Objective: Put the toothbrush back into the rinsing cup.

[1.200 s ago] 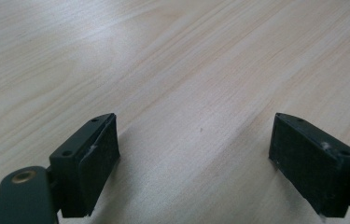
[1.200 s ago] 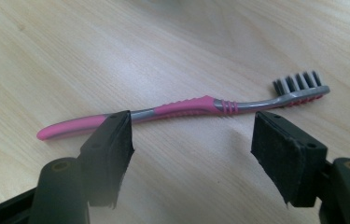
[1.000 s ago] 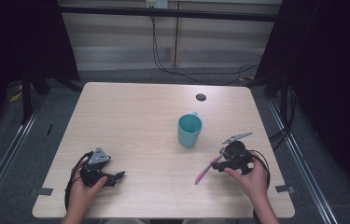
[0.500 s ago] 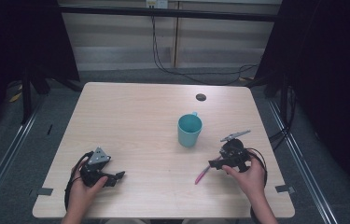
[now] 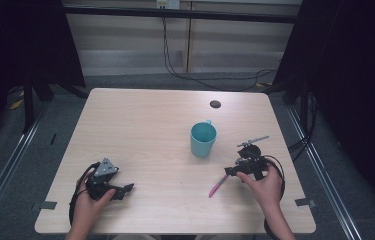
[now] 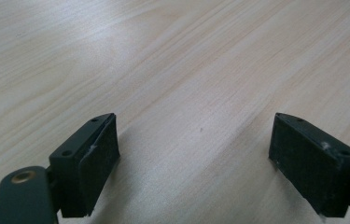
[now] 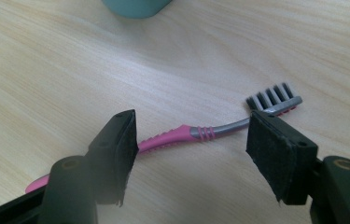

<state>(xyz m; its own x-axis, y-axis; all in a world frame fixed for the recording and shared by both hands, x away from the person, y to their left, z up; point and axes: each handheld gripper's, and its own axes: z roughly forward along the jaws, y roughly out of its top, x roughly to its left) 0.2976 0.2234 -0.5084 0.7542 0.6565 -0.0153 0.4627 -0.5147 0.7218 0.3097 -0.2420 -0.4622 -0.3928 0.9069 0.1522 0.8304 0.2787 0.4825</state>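
Your table (image 5: 150, 125) lay broad and bare, with the teal cup (image 5: 203, 140) standing upright right of centre and the pink toothbrush (image 5: 218, 184) flat on the wood just near and right of it, bristle end toward your right hand. Your right gripper (image 5: 231, 171) hung low over that brush; in the right gripper view its jaws stood apart on either side of the pink-and-grey handle (image 7: 196, 133), having just been closing a little, with the pads not yet pressing on it. To take it well, you would probably have wanted to settle lower, centre the ribbed neck between the pads and close squarely across the handle, since a bite near the bristles (image 7: 273, 97) might have let the brush swing or slip. Your left gripper (image 5: 125, 189) rested at the near left of the table, well apart from the work, jaws wide and empty over plain wood. The tail of the handle was hidden behind the left jaw in the right gripper view, the cup was cut off at the top edge there, and the small dark disc (image 5: 215, 104) at the far side was too small to identify.
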